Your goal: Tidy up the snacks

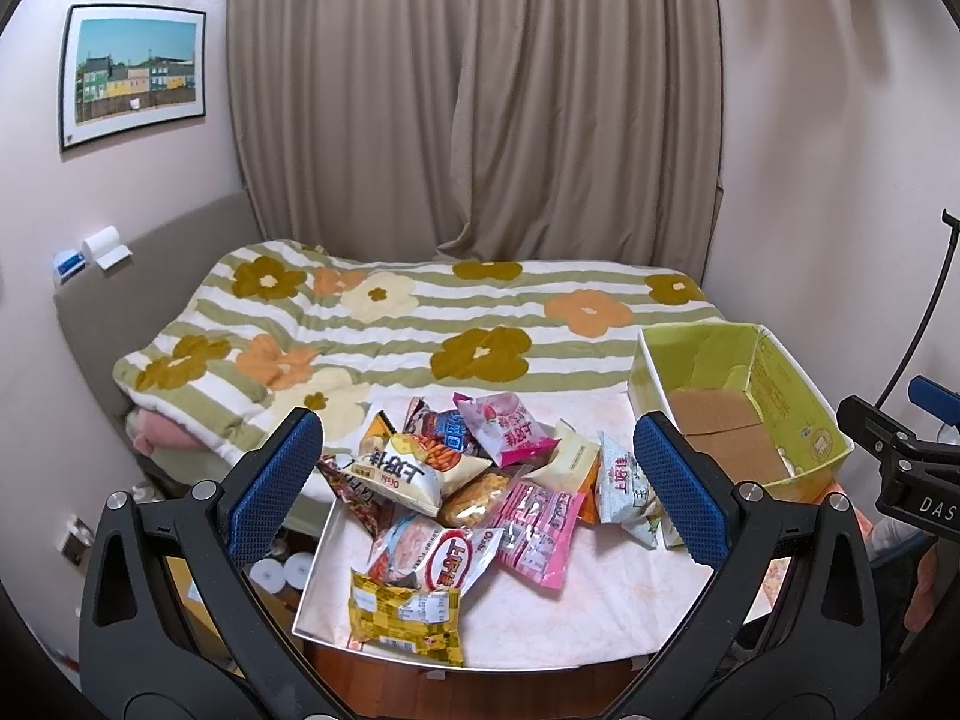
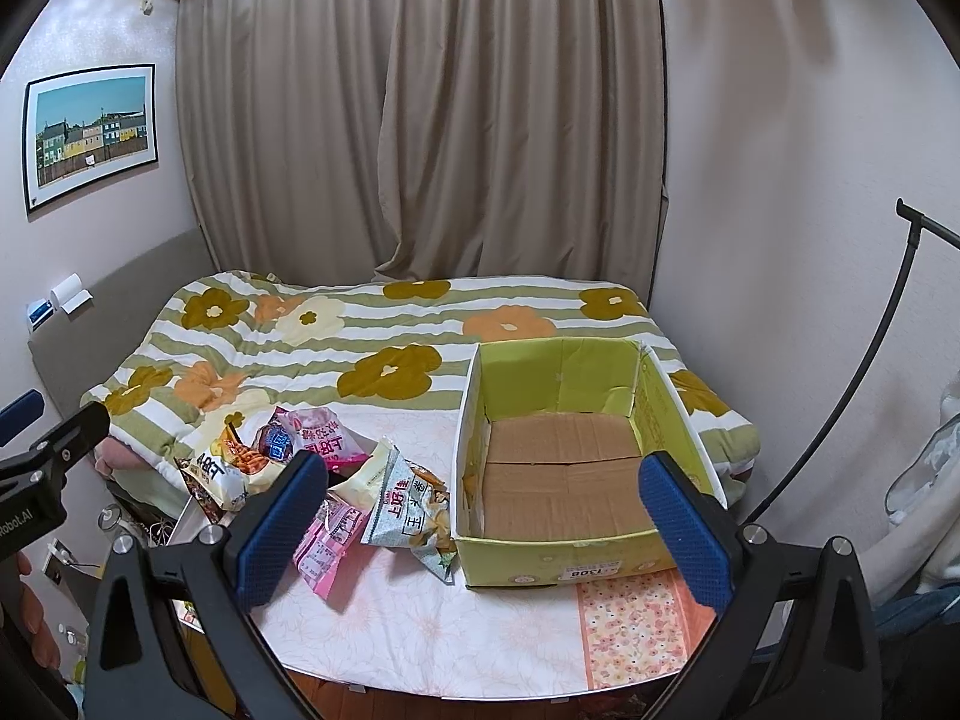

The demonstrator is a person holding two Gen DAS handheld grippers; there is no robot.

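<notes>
The box (image 2: pixel 660 396) is lime green inside with a brown cardboard floor. The blanket (image 1: pixel 420 324) has green and white stripes with mustard, orange and cream flowers. The fingers (image 1: pixel 273 480) have blue pads; the curtain (image 1: pixel 480 96) is taupe.

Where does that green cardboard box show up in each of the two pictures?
Left wrist view: the green cardboard box sits at the right, past the right finger, open and with no snacks inside.
Right wrist view: the box is centre-right, between the fingers, close to the camera.
Shared landmark: the pale green snack bag lies just left of the box in both views.
</notes>
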